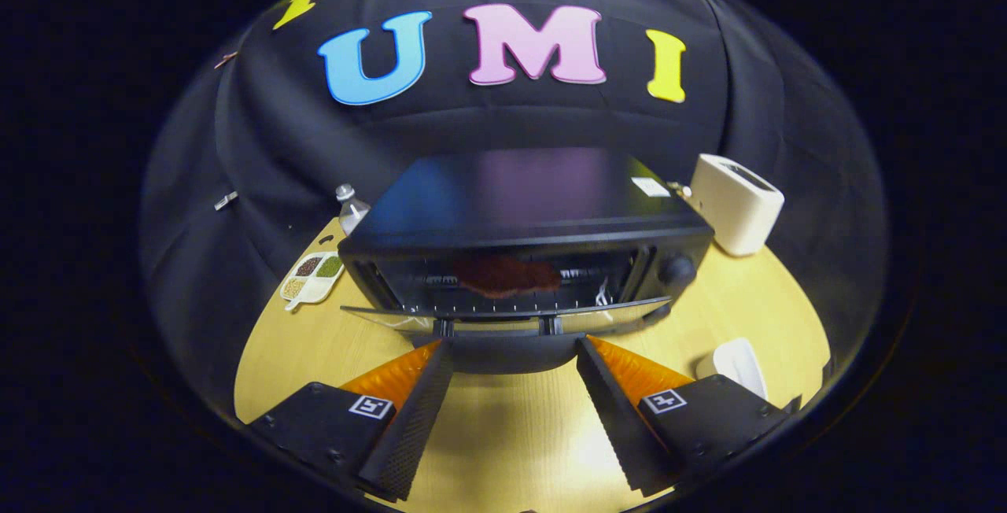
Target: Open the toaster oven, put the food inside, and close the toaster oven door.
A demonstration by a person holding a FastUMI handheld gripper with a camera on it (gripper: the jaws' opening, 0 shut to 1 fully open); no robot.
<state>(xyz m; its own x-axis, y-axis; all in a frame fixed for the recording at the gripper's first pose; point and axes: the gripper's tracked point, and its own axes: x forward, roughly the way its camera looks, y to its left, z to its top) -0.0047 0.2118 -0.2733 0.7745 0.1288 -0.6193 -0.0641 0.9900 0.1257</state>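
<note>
Gripper (515,359) spread wide over the table (503,434), holding nothing | oven door (503,318) dropped open just ahead of the fingertips | food (503,275), a dark reddish slab, on the rack inside the toaster oven (519,222) | divided dish (313,277) and bottle (351,206) left of oven | white toaster (735,202) to its right | white dish (735,363) beside right finger
</note>
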